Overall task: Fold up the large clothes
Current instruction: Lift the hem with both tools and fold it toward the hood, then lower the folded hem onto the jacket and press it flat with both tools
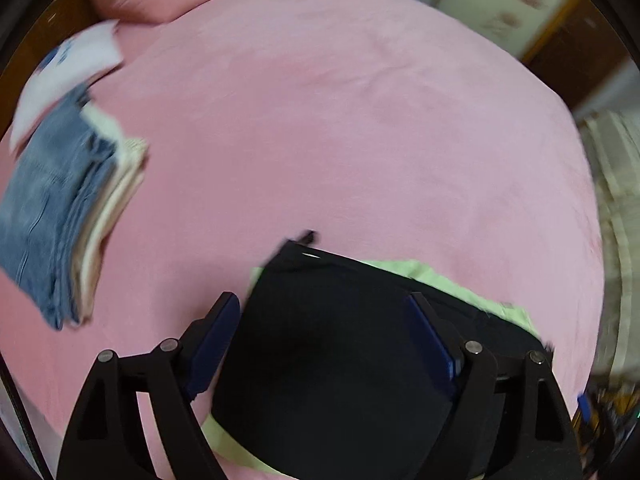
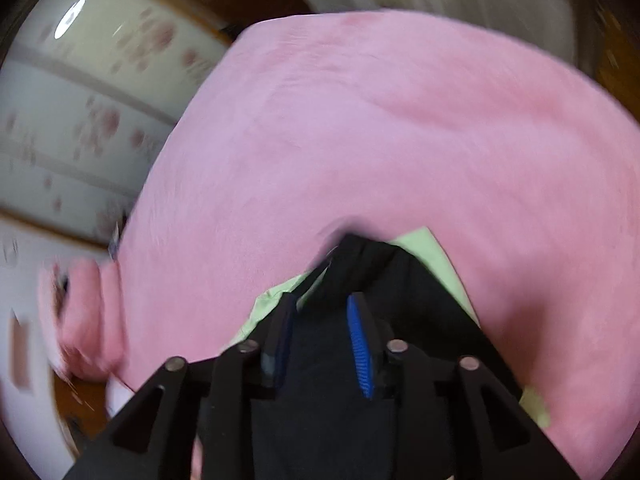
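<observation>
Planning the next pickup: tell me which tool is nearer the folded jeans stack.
Left. The left tool hangs open over the black garment, with the folded jeans stack on its left. The right tool view shows no jeans.

Pink bed [image 1: 340, 120] carries folded clothes stack [image 1: 68, 208] and green garment [image 1: 460, 284]

Soft, even indoor light on both views, with strong fisheye bending and dark corners. The right wrist view is smeared by motion blur; a bright glare spot [image 2: 70, 18] glints upper left. Left wrist view blurs around the folded jeans [image 1: 52, 208].
</observation>
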Demonstrator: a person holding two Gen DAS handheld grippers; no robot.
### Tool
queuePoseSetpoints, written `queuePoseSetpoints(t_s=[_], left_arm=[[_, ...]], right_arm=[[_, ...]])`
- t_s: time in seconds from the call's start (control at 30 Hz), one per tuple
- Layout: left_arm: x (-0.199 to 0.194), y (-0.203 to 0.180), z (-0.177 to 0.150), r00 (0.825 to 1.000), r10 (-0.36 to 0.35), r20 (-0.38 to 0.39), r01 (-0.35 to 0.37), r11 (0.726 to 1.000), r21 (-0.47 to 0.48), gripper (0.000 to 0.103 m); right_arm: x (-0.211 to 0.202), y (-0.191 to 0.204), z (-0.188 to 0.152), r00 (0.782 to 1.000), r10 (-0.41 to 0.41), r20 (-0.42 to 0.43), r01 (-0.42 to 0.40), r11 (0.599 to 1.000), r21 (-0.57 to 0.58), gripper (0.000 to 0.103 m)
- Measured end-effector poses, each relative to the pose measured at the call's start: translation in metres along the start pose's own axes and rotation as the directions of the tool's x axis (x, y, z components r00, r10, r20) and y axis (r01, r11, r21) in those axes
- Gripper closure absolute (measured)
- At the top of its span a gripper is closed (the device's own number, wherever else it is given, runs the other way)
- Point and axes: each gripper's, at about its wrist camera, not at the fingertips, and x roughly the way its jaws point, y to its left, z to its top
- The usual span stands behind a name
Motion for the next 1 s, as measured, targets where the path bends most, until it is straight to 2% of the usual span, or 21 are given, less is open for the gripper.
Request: queuePoseSetpoints(t_s=[0.07, 0.13, 0.2, 0.23, 0.27, 0.3, 0.33, 0.37, 0.4, 0.47, 0.5, 0.57, 0.6, 0.67, 0.73, 0.83, 0.93, 0.97, 1.0], left_arm=[[0.003, -0.017, -0.017, 0.999, -0.037, -0.004, 0.037, 0.997, 0.066, 0.02], [0.011, -0.038, -0.042, 0.998, -0.064, -0.026, 0.068, 0.985, 0.16, 0.023], [0.024, -0.06, -0.073, 0.995, -0.071, -0.076, 0.089, 0.963, 0.255, 0.044], [0.032, -0.07, -0.092, 0.991, -0.06, -0.117, 0.093, 0.949, 0.302, 0.059], [0.039, -0.076, -0.109, 0.987, -0.049, -0.153, 0.098, 0.937, 0.335, 0.074], [0.047, -0.08, -0.125, 0.981, -0.042, -0.191, 0.108, 0.929, 0.355, 0.081], [0.056, -0.082, -0.143, 0.969, -0.038, -0.243, 0.127, 0.924, 0.361, 0.093], [0.062, -0.082, -0.154, 0.959, -0.044, -0.28, 0.145, 0.925, 0.353, 0.094], [0.07, -0.08, -0.169, 0.941, -0.061, -0.334, 0.177, 0.928, 0.328, 0.094], [0.083, -0.077, -0.193, 0.908, -0.087, -0.41, 0.221, 0.93, 0.292, 0.095], [0.091, -0.076, -0.205, 0.889, -0.089, -0.448, 0.235, 0.93, 0.281, 0.095], [0.106, -0.075, -0.221, 0.859, -0.083, -0.505, 0.25, 0.93, 0.271, 0.095], [0.11, -0.076, -0.225, 0.853, -0.085, -0.515, 0.256, 0.928, 0.271, 0.095], [0.12, -0.079, -0.227, 0.848, -0.084, -0.523, 0.267, 0.921, 0.285, 0.095], [0.128, -0.087, -0.217, 0.844, -0.112, -0.524, 0.297, 0.911, 0.285, 0.095], [0.136, -0.103, -0.192, 0.856, -0.116, -0.503, 0.312, 0.892, 0.326, 0.095], [0.143, -0.116, -0.157, 0.865, -0.162, -0.475, 0.349, 0.874, 0.338, 0.095], [0.144, -0.118, -0.144, 0.878, -0.176, -0.445, 0.348, 0.874, 0.34, 0.095], [0.146, -0.123, -0.127, 0.899, -0.172, -0.402, 0.324, 0.88, 0.347, 0.095]], right_arm=[[0.005, 0.018, -0.013, 0.999, -0.018, -0.038, 0.014, 0.994, -0.104, 0.06], [0.018, 0.036, -0.037, 0.992, -0.004, -0.126, -0.022, 0.978, -0.206, 0.06], [0.03, 0.048, -0.066, 0.972, 0.02, -0.235, -0.083, 0.962, -0.259, 0.06], [0.034, 0.05, -0.08, 0.957, 0.035, -0.289, -0.117, 0.955, -0.271, 0.06], [0.041, 0.051, -0.099, 0.933, 0.048, -0.356, -0.155, 0.948, -0.279, 0.06], [0.047, 0.049, -0.121, 0.908, 0.046, -0.417, -0.178, 0.942, -0.285, 0.065], [0.049, 0.048, -0.133, 0.895, 0.042, -0.445, -0.188, 0.939, -0.289, 0.071], [0.052, 0.045, -0.15, 0.876, 0.034, -0.482, -0.198, 0.935, -0.294, 0.085], [0.054, 0.041, -0.164, 0.859, 0.027, -0.512, -0.204, 0.934, -0.294, 0.092], [0.056, 0.033, -0.191, 0.827, 0.03, -0.562, -0.225, 0.932, -0.282, 0.093], [0.057, 0.031, -0.199, 0.818, 0.036, -0.575, -0.237, 0.93, -0.28, 0.097], [0.062, 0.028, -0.21, 0.8, 0.041, -0.599, -0.259, 0.923, -0.284, 0.098], [0.066, 0.026, -0.214, 0.793, 0.041, -0.608, -0.266, 0.921, -0.284, 0.098], [0.076, 0.025, -0.214, 0.787, 0.041, -0.616, -0.275, 0.917, -0.29, 0.099], [0.087, 0.026, -0.211, 0.789, 0.034, -0.613, -0.286, 0.904, -0.318, 0.099], [0.104, 0.033, -0.186, 0.824, 0.08, -0.561, -0.288, 0.912, -0.293, 0.1], [0.128, 0.044, -0.146, 0.863, 0.123, -0.49, -0.28, 0.924, -0.262, 0.1], [0.135, 0.049, -0.135, 0.87, 0.13, -0.475, -0.281, 0.924, -0.26, 0.1], [0.143, 0.054, -0.122, 0.877, 0.14, -0.459, -0.282, 0.924, -0.257, 0.1]])
